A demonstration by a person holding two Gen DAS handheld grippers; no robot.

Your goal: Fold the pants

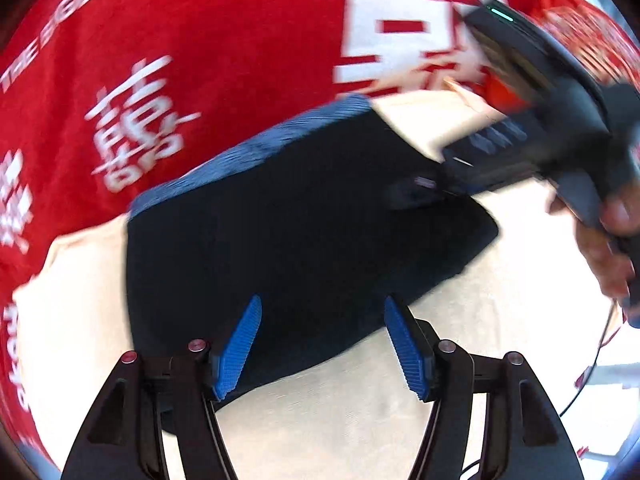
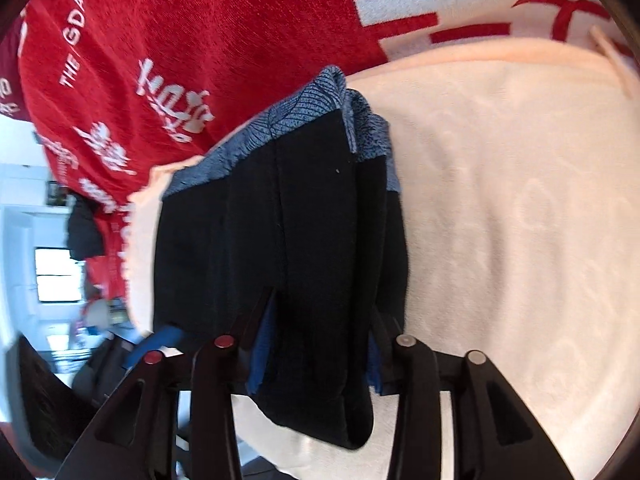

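Note:
The pants (image 1: 288,236) are black with a blue patterned waistband (image 1: 256,148), folded into a thick bundle on a cream towel (image 1: 500,320). My left gripper (image 1: 322,344) is open, its blue pads (image 1: 240,356) spread over the near edge of the bundle, holding nothing. My right gripper (image 1: 436,184) shows in the left wrist view at the bundle's far right corner. In the right wrist view the pants (image 2: 288,240) run between my right gripper (image 2: 320,336) fingers, whose blue pads (image 2: 262,352) press on the black fabric. The waistband (image 2: 312,120) lies at the far end.
A red blanket with white lettering (image 1: 180,40) lies under the cream towel (image 2: 500,220) and beyond it. A person's hand (image 1: 612,248) holds the right gripper's handle. A room with a window (image 2: 56,276) shows past the bed's left edge.

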